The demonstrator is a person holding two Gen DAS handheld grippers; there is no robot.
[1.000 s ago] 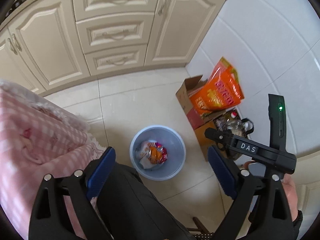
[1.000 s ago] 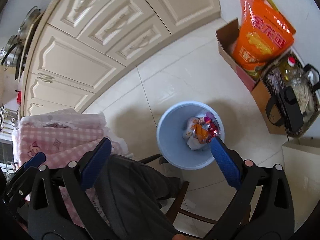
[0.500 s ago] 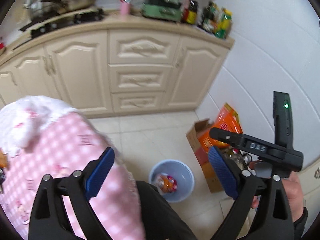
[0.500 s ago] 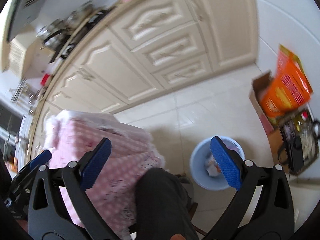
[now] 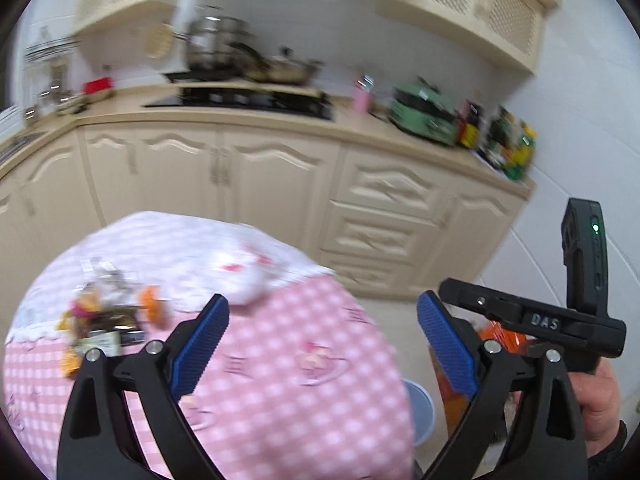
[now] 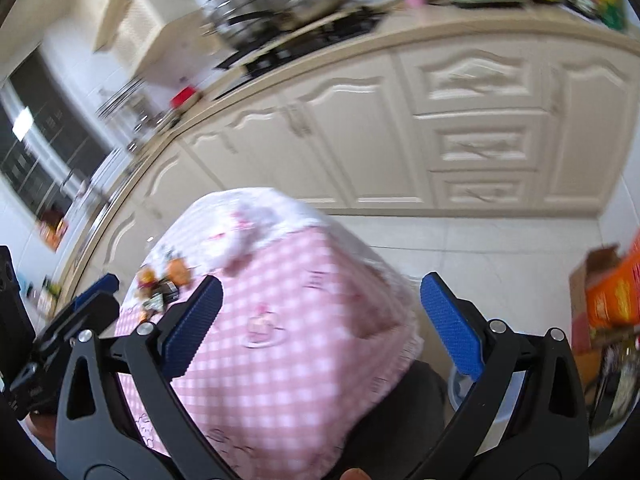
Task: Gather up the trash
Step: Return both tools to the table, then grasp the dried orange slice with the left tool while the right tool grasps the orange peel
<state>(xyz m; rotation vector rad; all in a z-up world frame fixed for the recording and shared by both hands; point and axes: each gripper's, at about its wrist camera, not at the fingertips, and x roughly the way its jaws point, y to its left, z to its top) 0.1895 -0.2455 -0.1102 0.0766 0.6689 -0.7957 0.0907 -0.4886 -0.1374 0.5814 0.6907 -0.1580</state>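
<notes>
A pile of wrappers and peel scraps (image 5: 105, 322) lies on the left part of the pink checked tablecloth (image 5: 288, 380); it also shows in the right wrist view (image 6: 162, 282). My left gripper (image 5: 322, 342) is open and empty above the table, right of the pile. My right gripper (image 6: 320, 320) is open and empty over the table's near corner. The right gripper's body (image 5: 532, 322) shows in the left wrist view. The blue bin (image 5: 420, 412) on the floor is mostly hidden behind the table edge; its rim also shows in the right wrist view (image 6: 456, 392).
Cream kitchen cabinets (image 5: 280, 176) with a stove and pots (image 5: 248, 68) run along the far wall. A cardboard box with an orange bag (image 6: 608, 300) stands on the floor at the right. Both views are motion-blurred.
Both grippers have swung upward from over the floor bin to the table and the counter. The bin has dropped to the lower right of the views. The trash pile has come into view.
</notes>
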